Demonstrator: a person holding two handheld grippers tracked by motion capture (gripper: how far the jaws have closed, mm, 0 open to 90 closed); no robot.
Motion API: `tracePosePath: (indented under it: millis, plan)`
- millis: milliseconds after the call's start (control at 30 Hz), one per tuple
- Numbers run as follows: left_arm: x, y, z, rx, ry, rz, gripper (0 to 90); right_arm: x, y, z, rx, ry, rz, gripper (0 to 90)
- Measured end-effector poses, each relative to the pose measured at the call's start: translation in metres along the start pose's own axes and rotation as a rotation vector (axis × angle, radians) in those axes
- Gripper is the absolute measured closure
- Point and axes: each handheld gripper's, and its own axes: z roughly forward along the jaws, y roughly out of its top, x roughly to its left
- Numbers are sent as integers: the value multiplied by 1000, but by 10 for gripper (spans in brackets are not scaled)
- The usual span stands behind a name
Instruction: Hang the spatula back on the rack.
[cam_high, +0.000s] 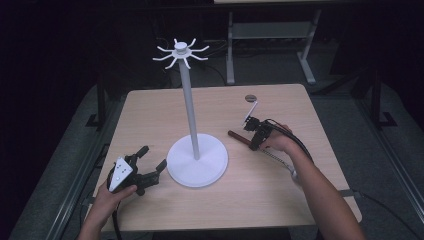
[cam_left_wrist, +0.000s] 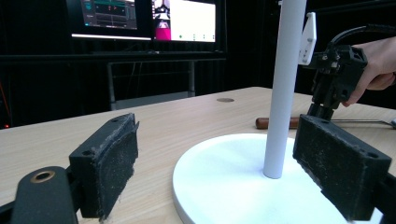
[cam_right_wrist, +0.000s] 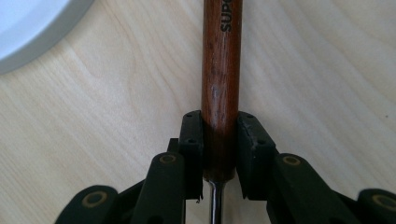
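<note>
**Right gripper clamped on the wooden handle**

The table (cam_high: 150, 115) is under everything. The white stand (cam_high: 197, 160) sits between my grippers. My left gripper (cam_high: 150, 161) hangs spread and empty beside its base. My right gripper (cam_right_wrist: 219, 144) pinches the wooden handle (cam_right_wrist: 221, 70), lying flat just past the stand.

We see the stand (cam_high: 196, 159) near the middle of the table (cam_high: 150, 115), its pole (cam_high: 189, 100) rising from the base. To its right lies the wooden-handled tool (cam_high: 239, 136), just beside the base, with the right gripper (cam_high: 256, 134) over it, jaws on either side of the handle. The left gripper (cam_high: 145, 167) rests left of the base, at the near edge. Behind the tool, a round insert (cam_high: 250, 98) sits in the tabletop.
</note>
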Motion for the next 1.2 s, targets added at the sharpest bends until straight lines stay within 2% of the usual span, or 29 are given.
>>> tracePosePath:
  millis: [200,467,700,800,933,1000,1200]
  plan:
    - [0,0,0,-1,-2,-1,133,-4,-8,-9,-105,35,20,733]
    - [-1,0,0,-1,1,3,133,-2,-18,-35,-279,51,28,732]
    - [-1,0,0,-1,3,3,133,1,-34,-54,-428,63,41,732]
    - [0,0,0,2,5,4,133,1,-40,-59,-467,73,62,732]
    - [0,0,0,2,6,2,133,1,-47,-67,-539,90,58,732]
    - [-1,0,0,0,5,4,133,0,-51,-71,-571,84,47,732]
    - [0,0,0,0,5,0,133,-1,-61,-78,-633,98,49,732]
